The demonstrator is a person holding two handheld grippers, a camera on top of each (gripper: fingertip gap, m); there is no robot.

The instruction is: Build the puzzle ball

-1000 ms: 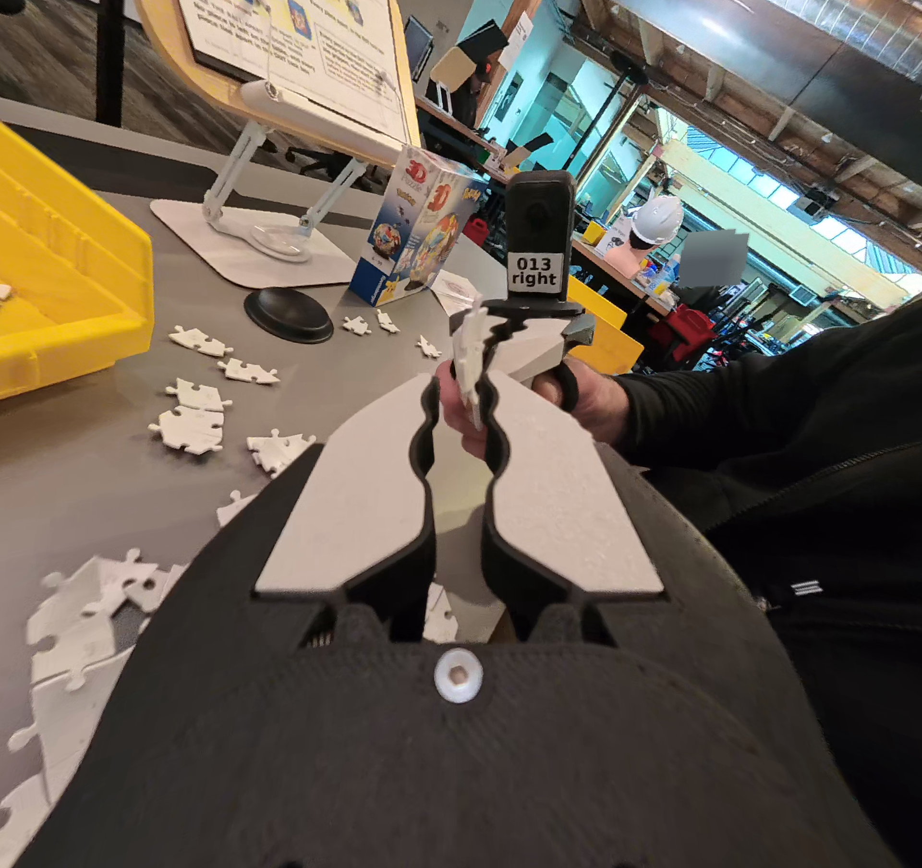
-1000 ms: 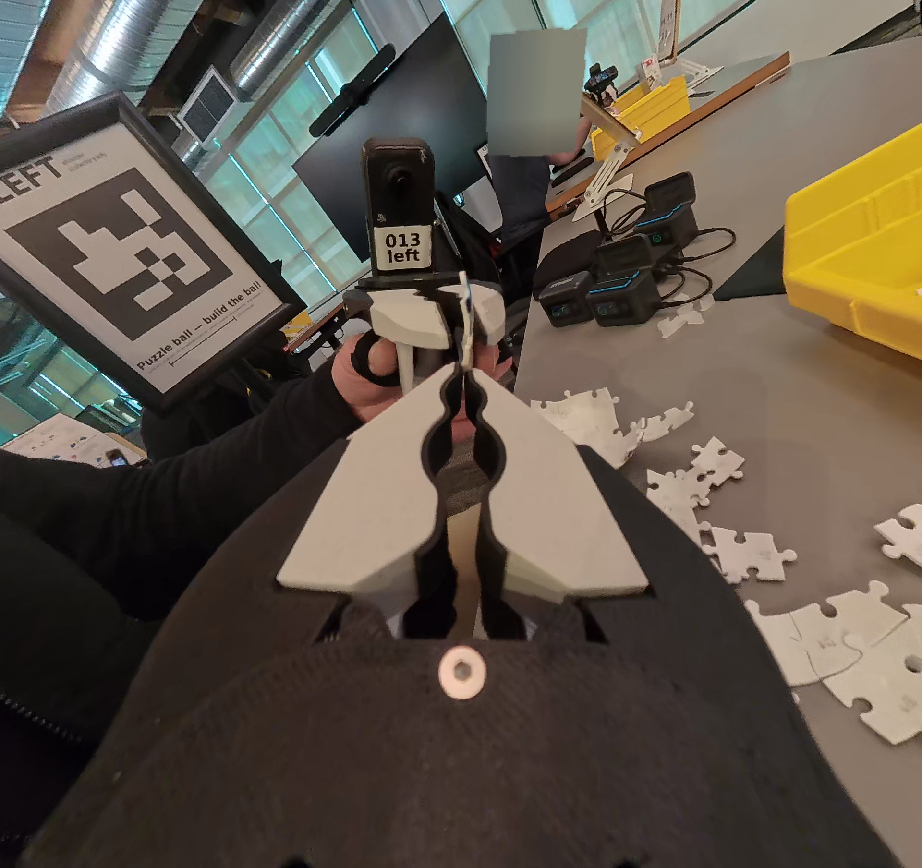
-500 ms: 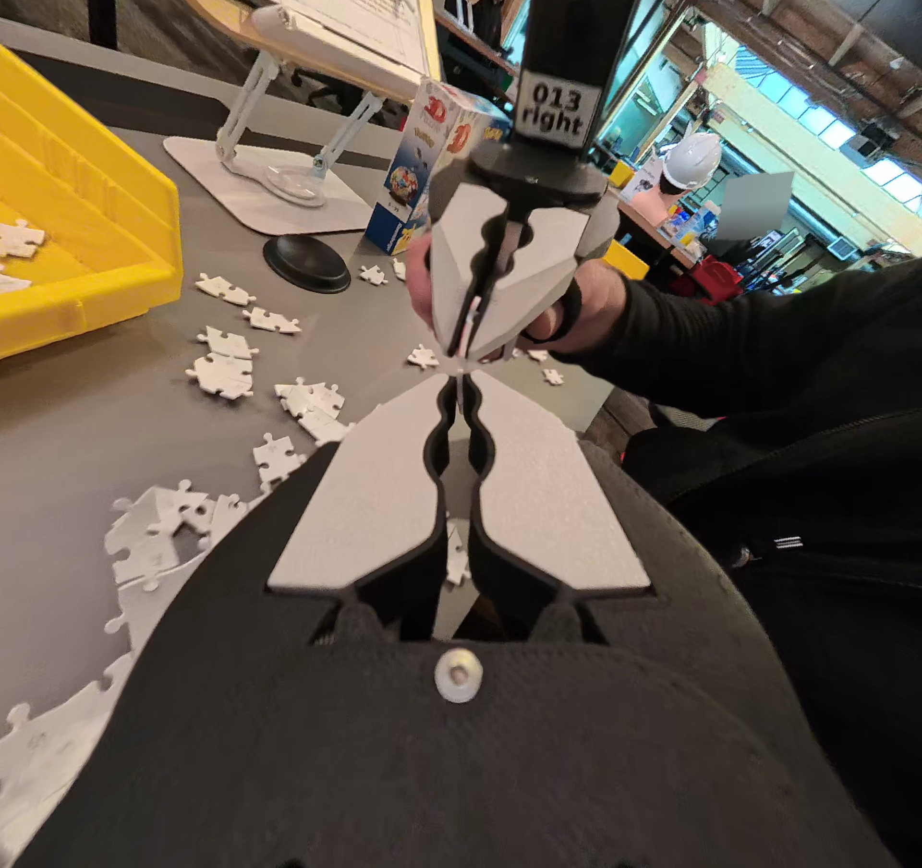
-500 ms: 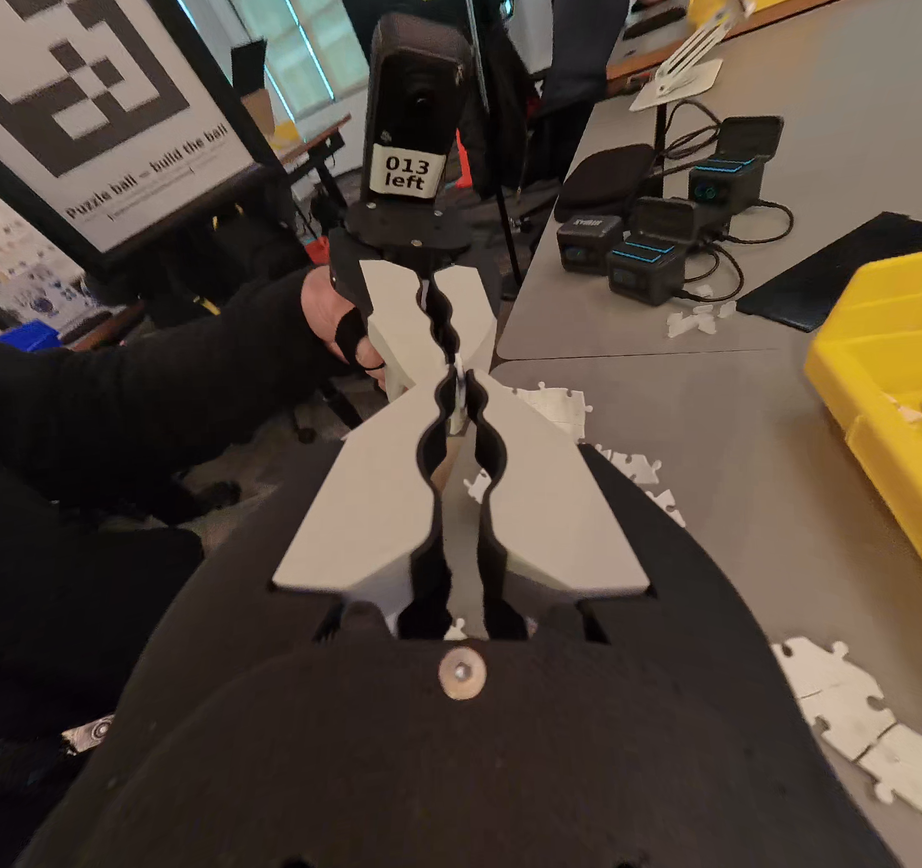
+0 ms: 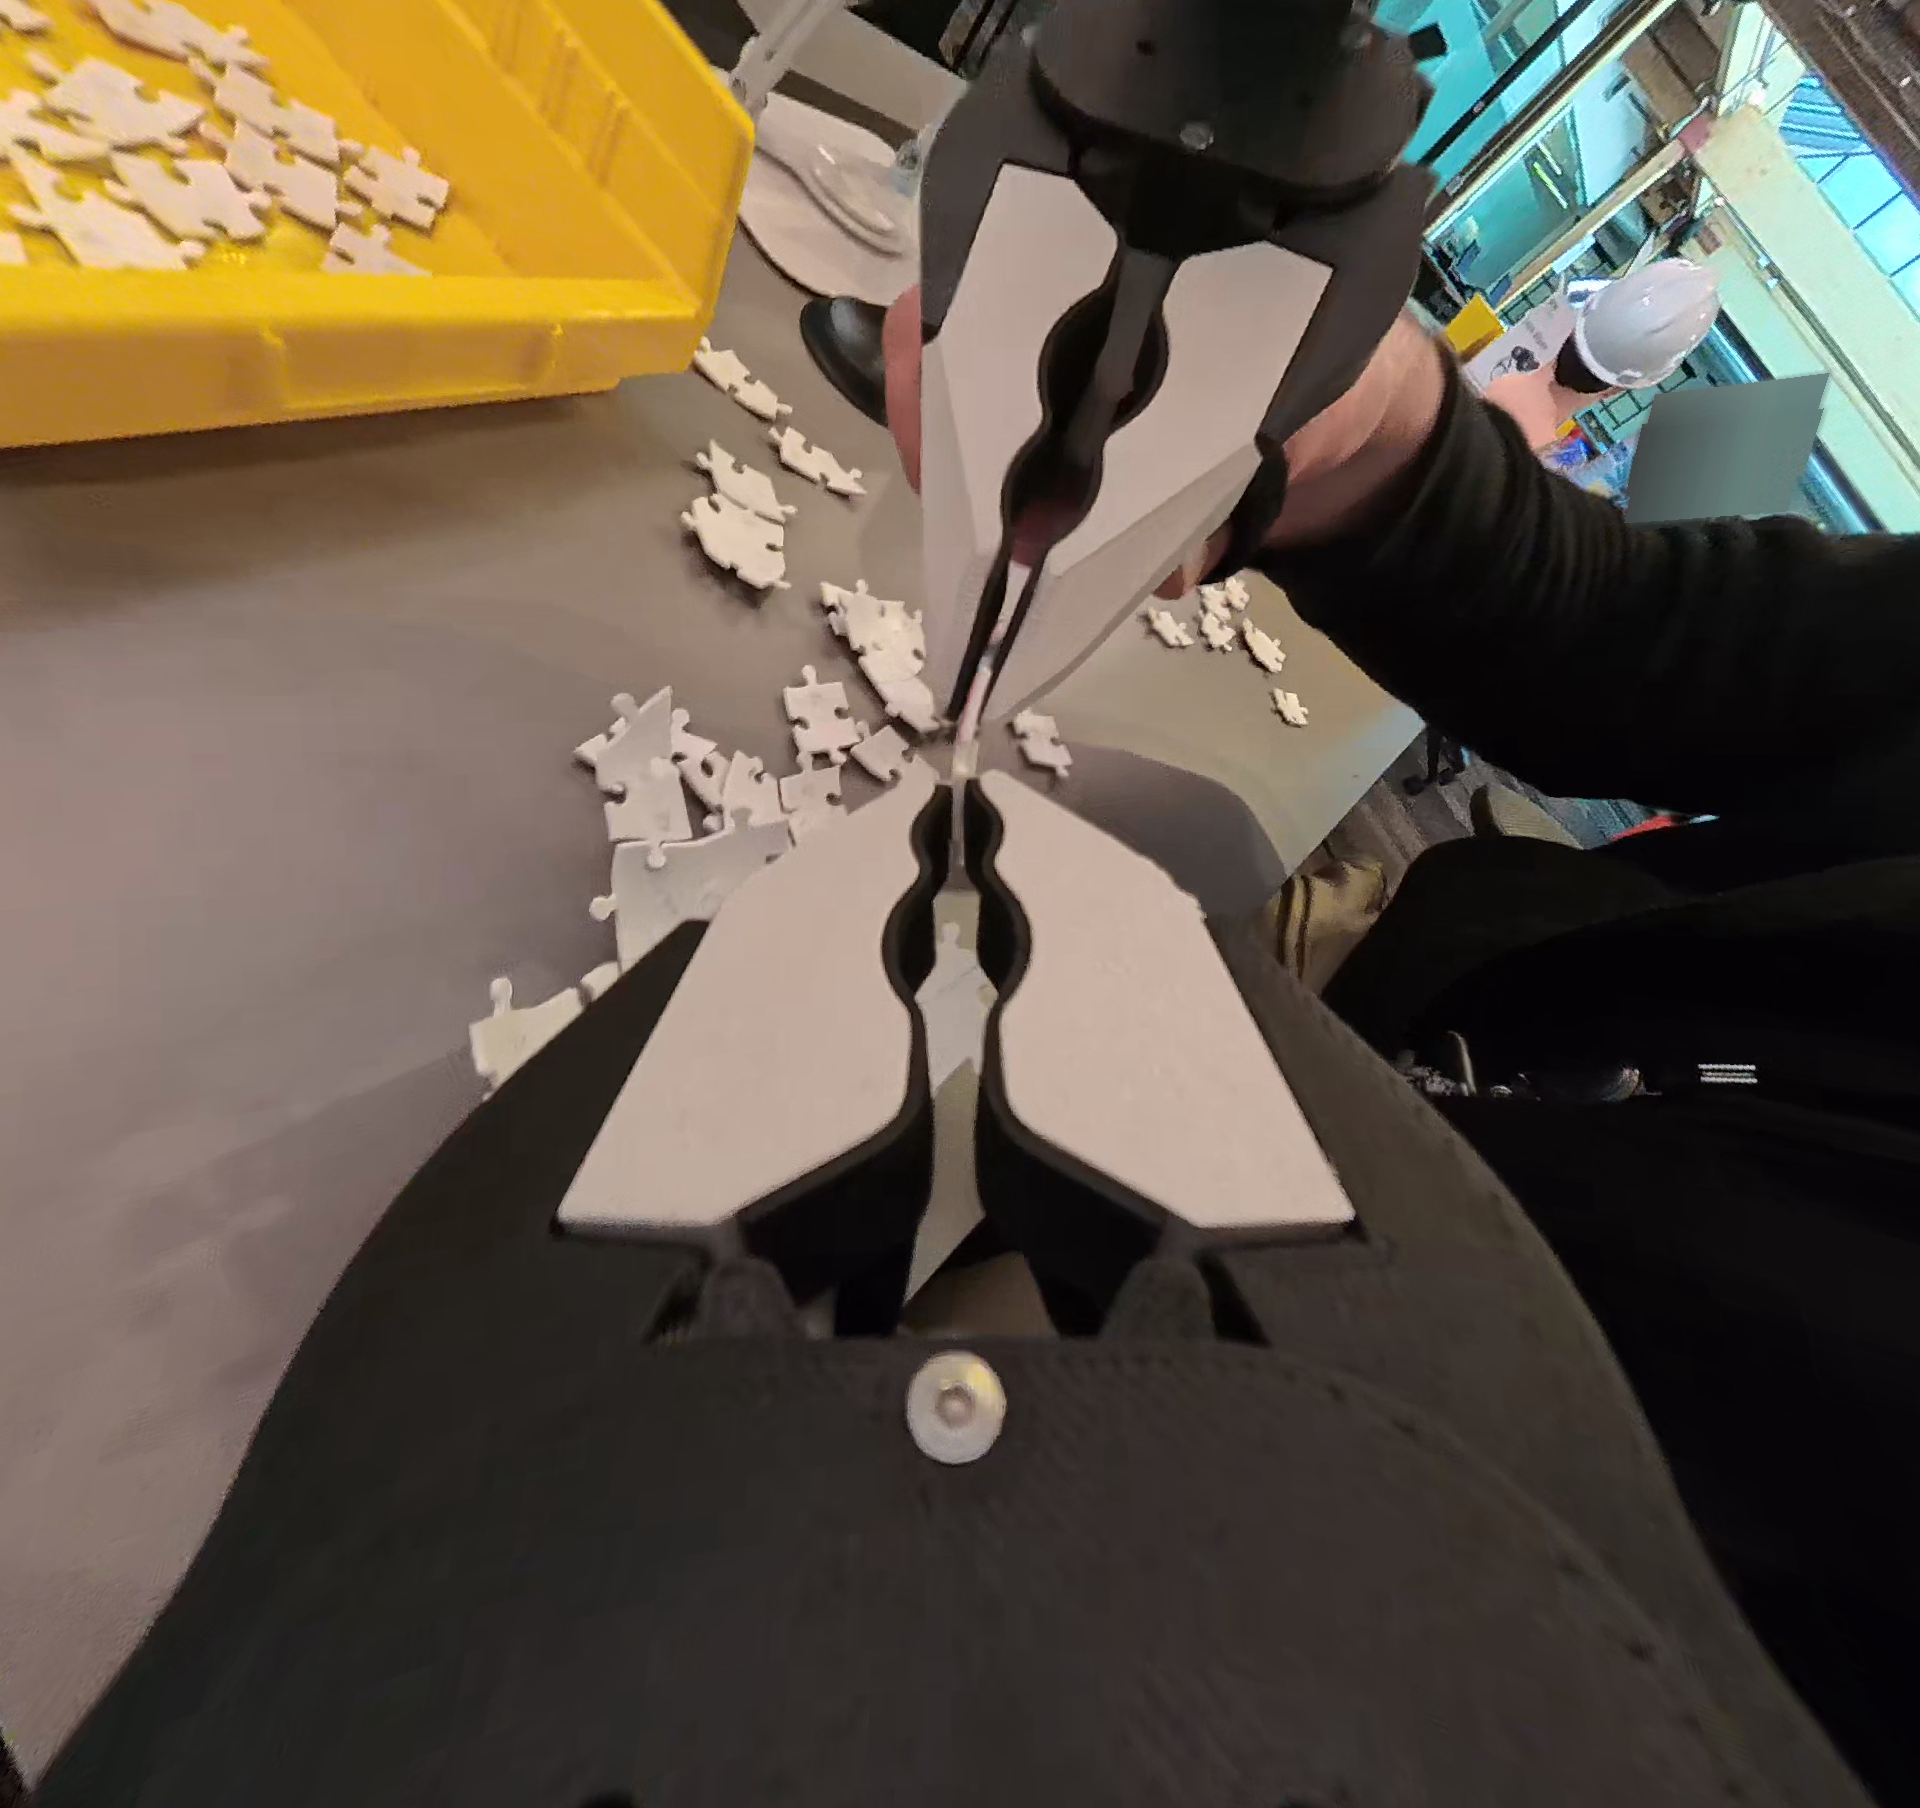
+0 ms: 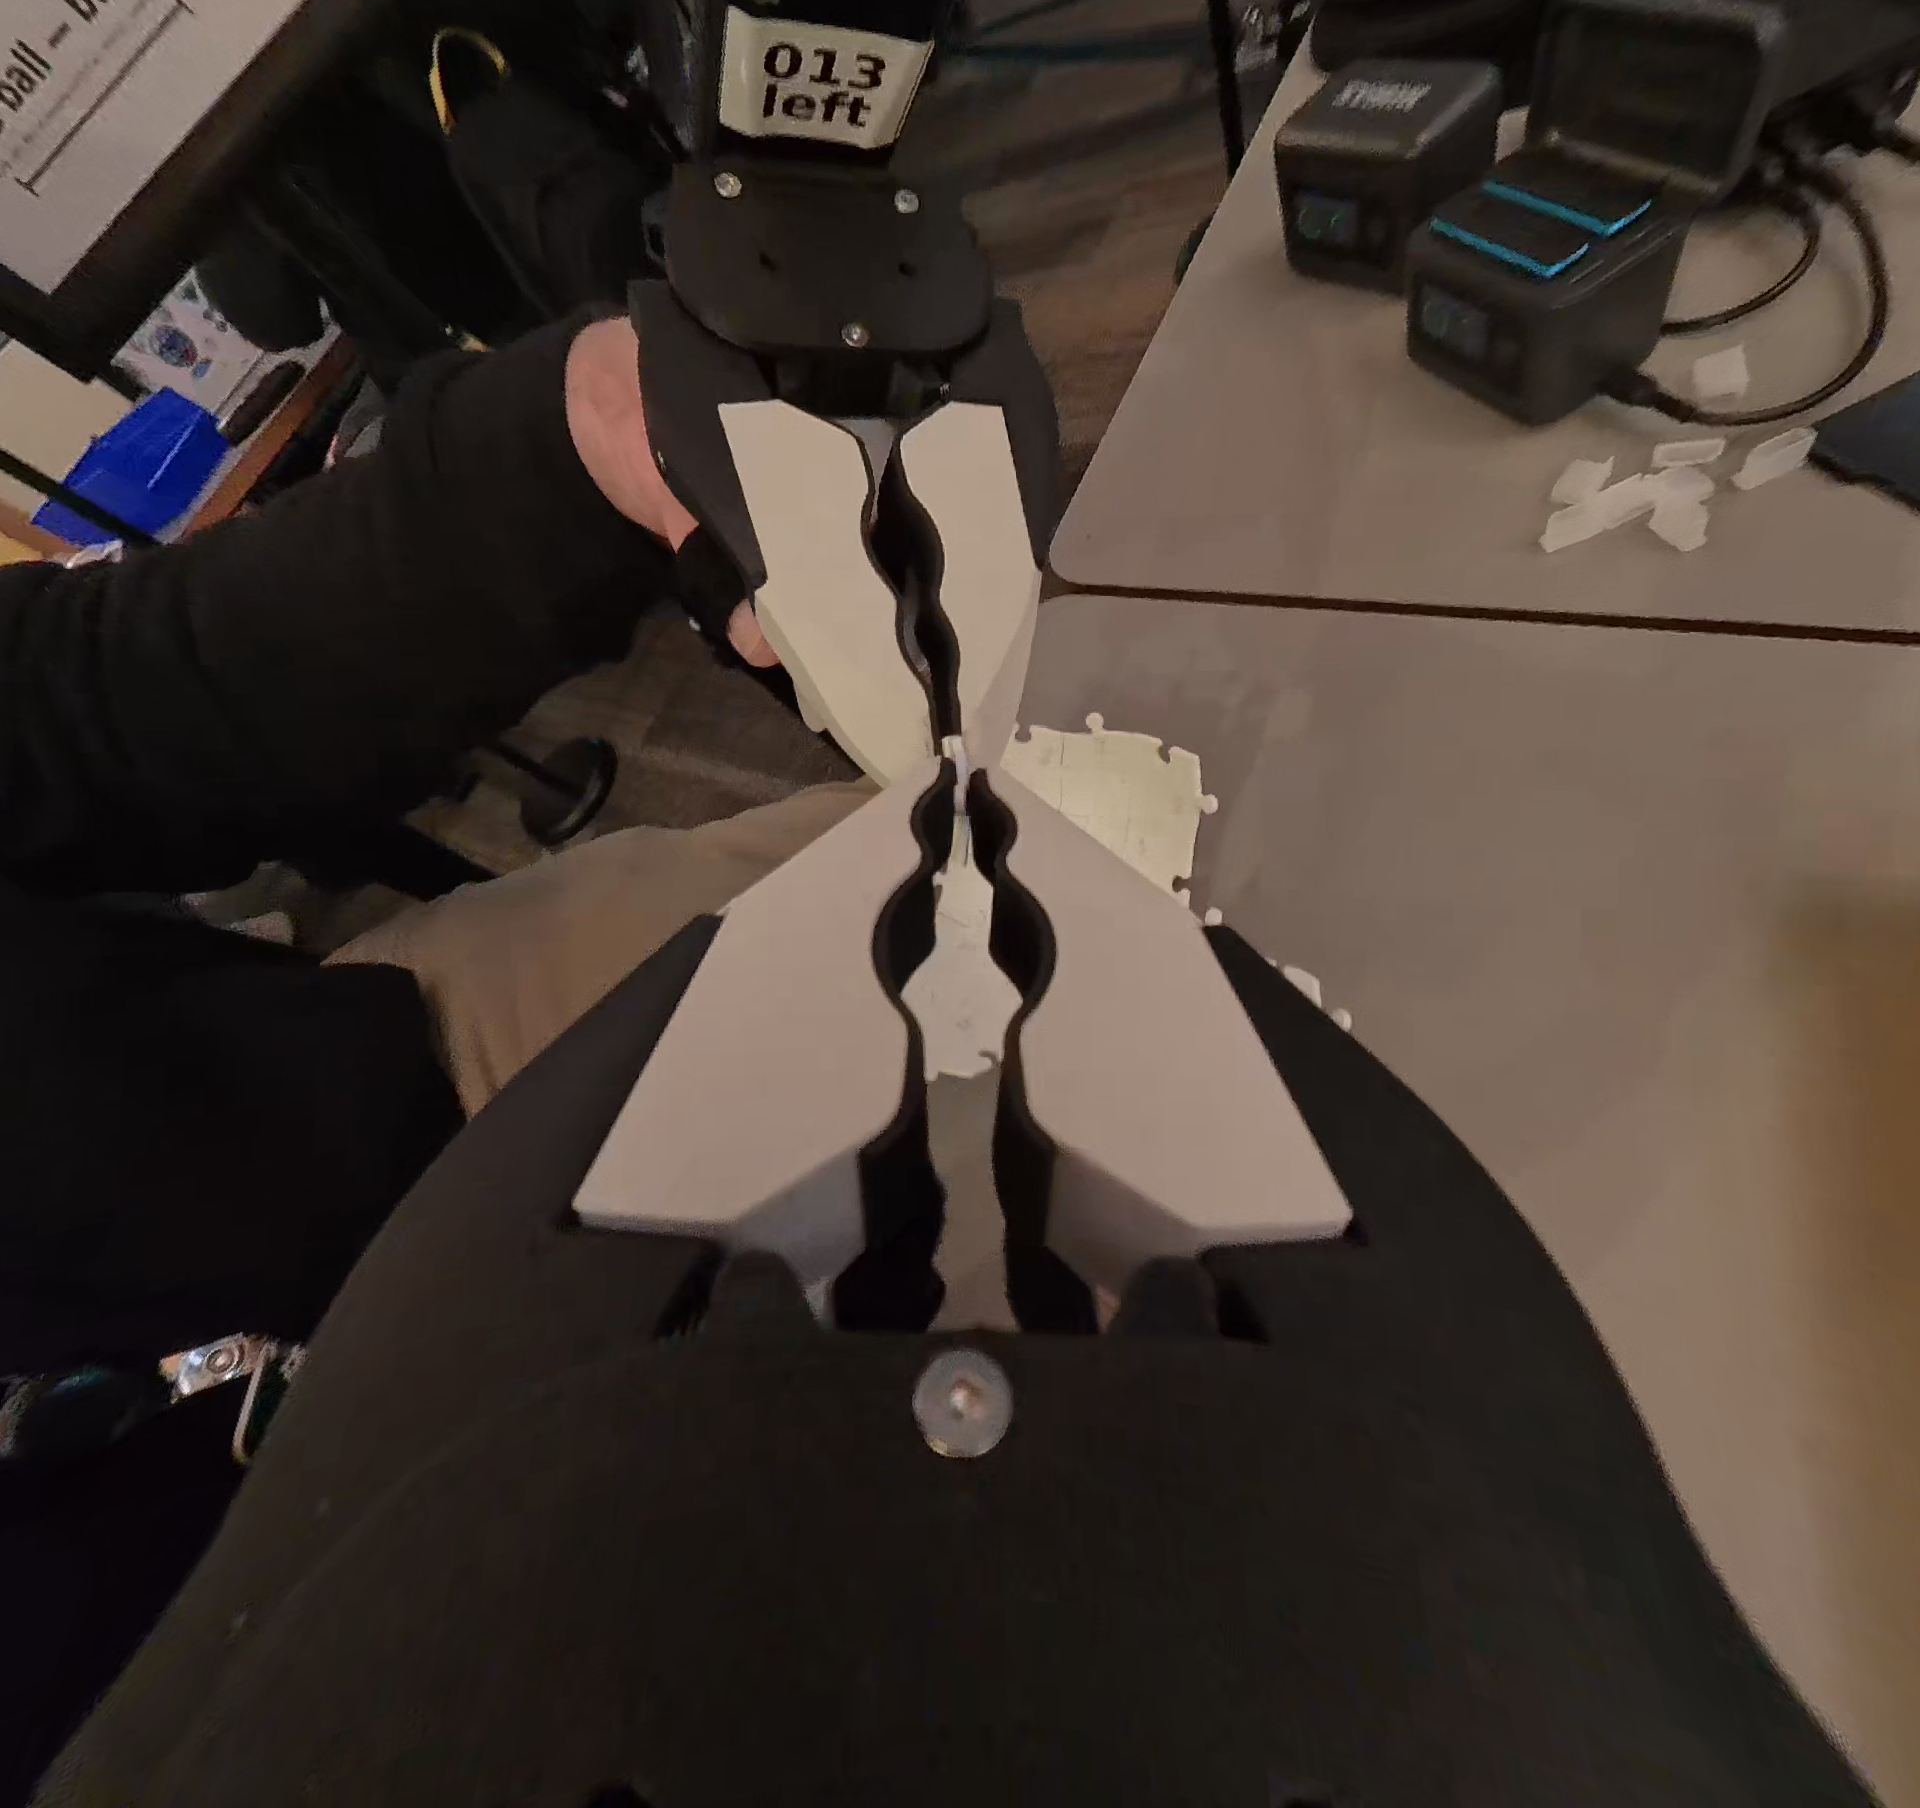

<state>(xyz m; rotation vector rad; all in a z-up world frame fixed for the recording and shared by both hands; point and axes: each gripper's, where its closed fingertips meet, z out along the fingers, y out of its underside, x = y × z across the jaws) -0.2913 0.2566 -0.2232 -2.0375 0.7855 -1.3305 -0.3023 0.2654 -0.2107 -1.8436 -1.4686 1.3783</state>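
Note:
My left gripper (image 5: 958,794) and my right gripper (image 6: 961,784) meet tip to tip just above the grey table (image 5: 260,719). Each is shut on a thin white puzzle piece seen edge-on. The left one's piece (image 5: 952,839) shows as a sliver between its fingers. The right one's piece (image 6: 964,802) reaches the left gripper (image 6: 948,728), and the two pieces touch at the tips (image 5: 966,745). In the left wrist view the right gripper (image 5: 975,709) comes down from above. How the pieces join is hidden.
A yellow bin (image 5: 644,304) with several white pieces stands at the far left. Loose pieces (image 5: 738,532) and a joined curved section (image 5: 675,885), also in the right wrist view (image 6: 1122,782), lie below the grippers. Black charger cases (image 6: 1527,304) with cables sit beyond a table seam. The table edge is close by. The grippers are tip to tip, or close to it. My left tips are roughly 10 cm from the joined curved section (image 5: 675,885).
Both grippers have closed in on each other and tilted down toward the table. Their tips, apart a second ago, now meet with the held pieces touching.

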